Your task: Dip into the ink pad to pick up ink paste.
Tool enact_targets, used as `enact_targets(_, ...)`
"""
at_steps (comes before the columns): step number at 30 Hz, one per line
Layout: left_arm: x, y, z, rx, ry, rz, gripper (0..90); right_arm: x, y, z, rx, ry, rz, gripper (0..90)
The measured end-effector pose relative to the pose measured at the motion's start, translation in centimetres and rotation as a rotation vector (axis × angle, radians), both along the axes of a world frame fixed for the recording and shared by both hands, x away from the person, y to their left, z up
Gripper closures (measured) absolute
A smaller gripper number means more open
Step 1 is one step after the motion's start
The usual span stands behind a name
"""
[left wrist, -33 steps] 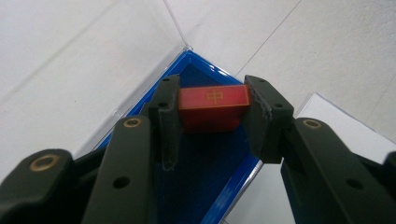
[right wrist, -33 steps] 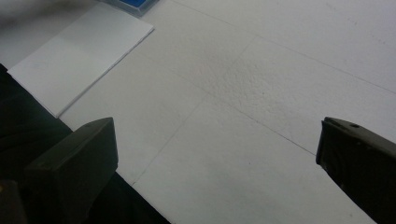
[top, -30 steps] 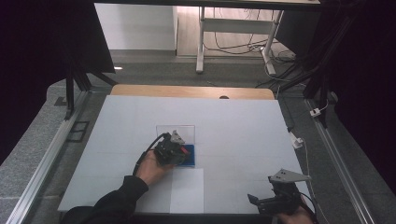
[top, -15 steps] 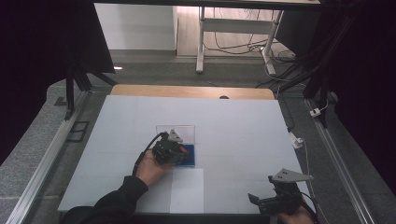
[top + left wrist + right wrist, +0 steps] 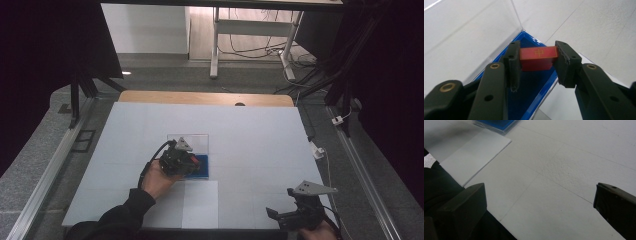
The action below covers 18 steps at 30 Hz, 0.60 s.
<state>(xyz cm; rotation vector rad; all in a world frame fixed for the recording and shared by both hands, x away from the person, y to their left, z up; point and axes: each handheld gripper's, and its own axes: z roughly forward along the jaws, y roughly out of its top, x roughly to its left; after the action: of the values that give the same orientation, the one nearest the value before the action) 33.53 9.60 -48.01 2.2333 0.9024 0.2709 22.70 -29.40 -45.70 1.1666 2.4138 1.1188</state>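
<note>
Blue-floored tray (image 5: 534, 87) with clear upright walls (image 5: 499, 27) sits near the middle of the white bench (image 5: 260, 135); in the high view it lies just beyond the left hand (image 5: 159, 177). Contents: one red block (image 5: 538, 58), marked on top with a gold character. The block is clamped between the pads of the left tongs (image 5: 537, 62), both pads pressing on its ends, over the tray's blue floor near the far corner. Whether the block rests on the floor or is held clear of it cannot be told.

Flat white sheet (image 5: 200, 202) lies on the bench just in front of the tray, at the near edge.

Right tongs (image 5: 295, 216) are at the near right corner of the bench, well apart from the tray, standing wide open with bare bench between the pads (image 5: 461, 205).
</note>
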Motion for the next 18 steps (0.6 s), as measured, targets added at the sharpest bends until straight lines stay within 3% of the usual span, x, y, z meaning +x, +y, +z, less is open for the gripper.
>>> enact_targets(18, 0.0, 3.7, 0.5, -0.017, 0.001, 0.038, 57.8, 0.0, 0.1, 0.0, -0.007, -0.002, 0.000, 0.0)
